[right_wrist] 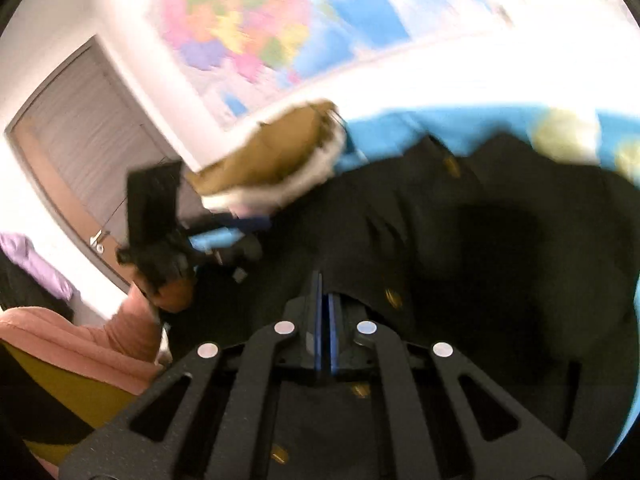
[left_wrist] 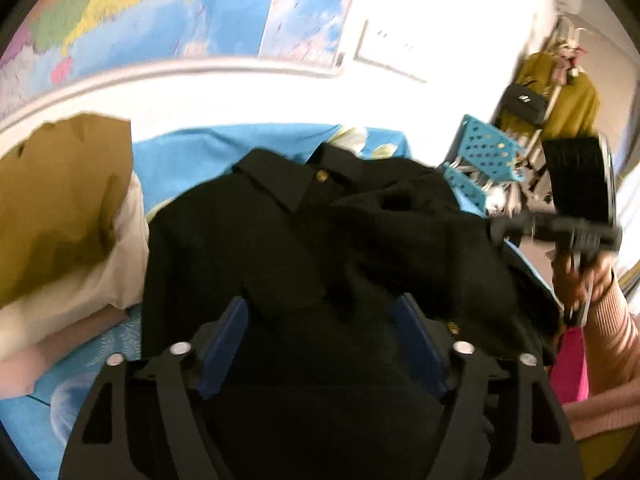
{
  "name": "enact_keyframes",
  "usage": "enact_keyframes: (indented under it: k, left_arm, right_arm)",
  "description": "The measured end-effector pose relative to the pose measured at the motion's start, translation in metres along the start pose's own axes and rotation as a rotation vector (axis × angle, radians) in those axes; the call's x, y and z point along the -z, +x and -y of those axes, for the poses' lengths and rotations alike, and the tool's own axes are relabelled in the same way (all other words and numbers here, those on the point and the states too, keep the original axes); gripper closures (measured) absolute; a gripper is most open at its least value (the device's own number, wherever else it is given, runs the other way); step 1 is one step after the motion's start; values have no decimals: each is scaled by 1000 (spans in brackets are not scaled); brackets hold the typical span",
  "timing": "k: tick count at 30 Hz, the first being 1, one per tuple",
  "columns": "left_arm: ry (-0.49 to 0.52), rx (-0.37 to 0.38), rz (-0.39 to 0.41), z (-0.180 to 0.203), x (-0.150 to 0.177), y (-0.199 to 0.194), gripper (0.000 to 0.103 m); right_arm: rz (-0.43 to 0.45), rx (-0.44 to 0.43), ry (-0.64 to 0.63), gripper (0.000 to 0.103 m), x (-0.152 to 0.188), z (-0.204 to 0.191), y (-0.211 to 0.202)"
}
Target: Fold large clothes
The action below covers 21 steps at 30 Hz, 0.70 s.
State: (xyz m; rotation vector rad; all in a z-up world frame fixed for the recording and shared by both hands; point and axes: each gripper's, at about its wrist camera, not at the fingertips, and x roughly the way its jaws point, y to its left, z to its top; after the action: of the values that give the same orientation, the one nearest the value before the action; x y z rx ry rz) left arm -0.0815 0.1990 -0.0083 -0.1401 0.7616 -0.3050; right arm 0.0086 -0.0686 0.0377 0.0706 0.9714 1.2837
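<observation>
The left gripper (left_wrist: 320, 344) has its jaws spread wide, with the black coat (left_wrist: 320, 232) bunched up between and over the blue pads (left_wrist: 224, 356). The right gripper (right_wrist: 324, 320) has its jaws pressed tight together; whether they pinch any cloth cannot be told. The coat lies in a big rumpled heap on the blue sheet (left_wrist: 180, 164), collar at the far end. A pile of folded clothes (left_wrist: 60, 216), brown on top, sits just beside the coat. Small gold buttons (left_wrist: 321, 176) shine on the coat.
</observation>
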Motion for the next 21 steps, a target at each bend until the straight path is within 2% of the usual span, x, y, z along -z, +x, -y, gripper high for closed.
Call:
enact_keyframes:
  k: [2, 4, 6, 8, 9, 10, 14, 16, 18, 21]
  left_arm:
    - [16, 43, 33, 2, 4, -13, 22]
    - [18, 98, 61, 2, 8, -24, 14]
    - [13, 125, 77, 0, 12, -30, 8]
    - [5, 121, 77, -4, 15, -32, 7]
    - [-8, 98, 67, -8, 16, -31, 7]
    - [-24, 79, 52, -12, 17, -28, 7]
    - [-63, 86, -3, -21, 18, -16, 7]
    - [-69, 60, -44, -23, 14, -4, 7]
    - [-87, 38, -84, -26, 9, 10, 7]
    - [-135, 7, -138, -39, 1, 29, 12]
  right_arm:
    - [-19, -26, -56, 100, -25, -26, 20]
    - [-63, -22, -108, 100, -43, -44, 48]
    - [-123, -36, -103, 100, -51, -48, 76]
    - [-205, -27, -85, 84, -57, -44, 111]
    - [-217, -25, -66, 61, -58, -41, 121]
    - [-207, -25, -49, 47, -59, -38, 124]
    - [-109, -27, -24, 47, -61, -25, 94]
    - [-40, 79, -21, 42, -58, -5, 59]
    - [-9, 187, 45, 38, -50, 24, 31]
    - [17, 462, 137, 36, -28, 83, -13]
